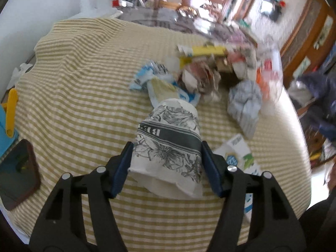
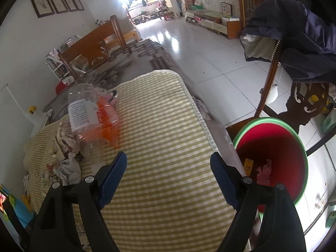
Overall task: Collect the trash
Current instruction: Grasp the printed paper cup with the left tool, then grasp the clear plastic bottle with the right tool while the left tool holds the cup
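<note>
Left wrist view — paper cup (image 1: 168, 145) clamped between left claw (image 1: 167, 153) pads; right claw (image 2: 168, 168) wide, empty.

Left wrist view: mounted behind the left hand-held gripper (image 1: 166, 157), close above the striped worktop (image 1: 84, 79), facing the trash pile (image 1: 201, 77) and a cluttered far wall. Right wrist view: behind the right hand-held gripper (image 2: 168, 170), low over the worktop's edge, facing down a tiled hall. Shared: worktop and pile.

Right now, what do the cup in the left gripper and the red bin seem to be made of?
Cup: likely paper, matte with printed flowers; its rim looks crushed and creased. Red bin: probably plastic, smooth with a slight sheen and a green rim.
</note>
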Tool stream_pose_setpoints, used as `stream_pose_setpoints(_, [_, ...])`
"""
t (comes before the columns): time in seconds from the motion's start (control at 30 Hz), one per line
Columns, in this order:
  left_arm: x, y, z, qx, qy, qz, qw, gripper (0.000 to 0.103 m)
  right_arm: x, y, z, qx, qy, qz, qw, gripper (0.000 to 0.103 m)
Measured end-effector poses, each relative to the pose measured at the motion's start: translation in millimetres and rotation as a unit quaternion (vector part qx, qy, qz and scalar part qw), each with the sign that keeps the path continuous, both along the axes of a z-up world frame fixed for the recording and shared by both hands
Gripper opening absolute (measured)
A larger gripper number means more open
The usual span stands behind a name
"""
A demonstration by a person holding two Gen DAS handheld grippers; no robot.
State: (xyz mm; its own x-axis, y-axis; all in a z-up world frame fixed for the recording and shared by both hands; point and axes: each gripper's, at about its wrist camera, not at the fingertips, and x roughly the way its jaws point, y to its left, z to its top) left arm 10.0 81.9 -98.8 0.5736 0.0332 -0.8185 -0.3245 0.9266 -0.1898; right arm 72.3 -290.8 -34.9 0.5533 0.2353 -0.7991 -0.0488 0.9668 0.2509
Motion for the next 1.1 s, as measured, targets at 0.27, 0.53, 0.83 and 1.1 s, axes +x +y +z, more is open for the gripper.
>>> stream_pose_setpoints(0.27, [-22.9,5.3,22.2,-0.037,-0.052,0.041,0.9971,0.061,-11.3,48.0,-6.8,-0.006,0.001,0.081,0.997,0.079])
stream_pose_setpoints(0.53, [-27.2,9.7,28.7,-0.076,-0.076,0.038,0.9935,0.061,-26.6,125.5,-4.4,-0.024,-0.002,0.182,0.983,0.079])
stream_pose_setpoints(0.83, [-32.0,14.6,33.0,-0.110,-0.092,0.043,0.9887,0.062,22.9,192.2,21.2,0.010,-0.024,0.143,0.989,0.079])
stream_pose_setpoints(1.1, [-28.8,13.5,33.5,-0.134,-0.100,0.034,0.9854,0.062,96.3,162.7,-3.0,-0.005,0.028,0.027,0.999,0.085])
